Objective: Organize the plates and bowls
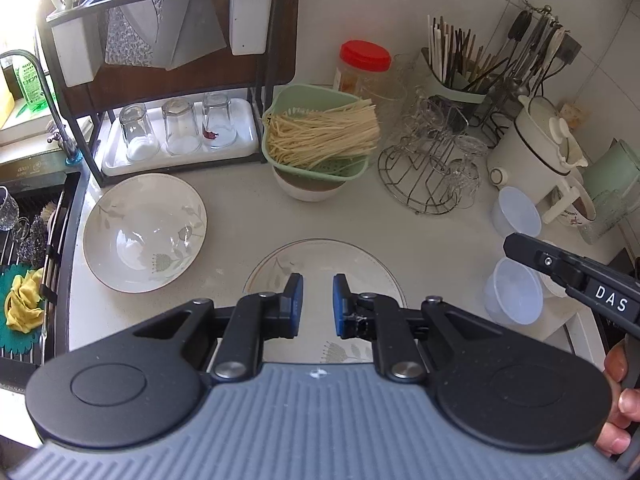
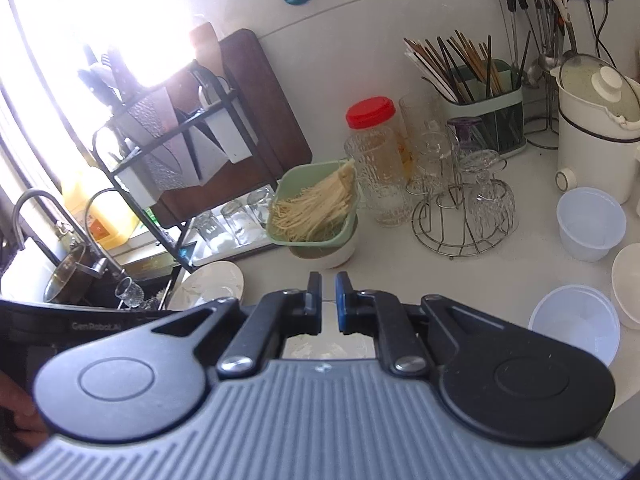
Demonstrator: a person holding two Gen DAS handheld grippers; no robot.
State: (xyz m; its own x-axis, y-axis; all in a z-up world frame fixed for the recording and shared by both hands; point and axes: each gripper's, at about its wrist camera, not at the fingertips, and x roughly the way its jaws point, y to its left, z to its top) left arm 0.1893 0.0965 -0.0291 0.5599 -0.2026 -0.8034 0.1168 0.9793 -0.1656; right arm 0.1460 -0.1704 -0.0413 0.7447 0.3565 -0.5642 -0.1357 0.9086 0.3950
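A large white floral bowl sits on the counter at the left, near the sink; it also shows in the right wrist view. A flat floral plate lies on the counter under my left gripper, which hovers above it, open a little and empty. My right gripper is nearly closed with a narrow gap and holds nothing; its body shows in the left wrist view. Two translucent plastic bowls stand at the right, next to a white ceramic bowl.
A green colander of noodles rests on a white bowl at the back. A black rack with upturned glasses, a wire glass stand, a chopstick holder, a white pot and the sink ring the counter.
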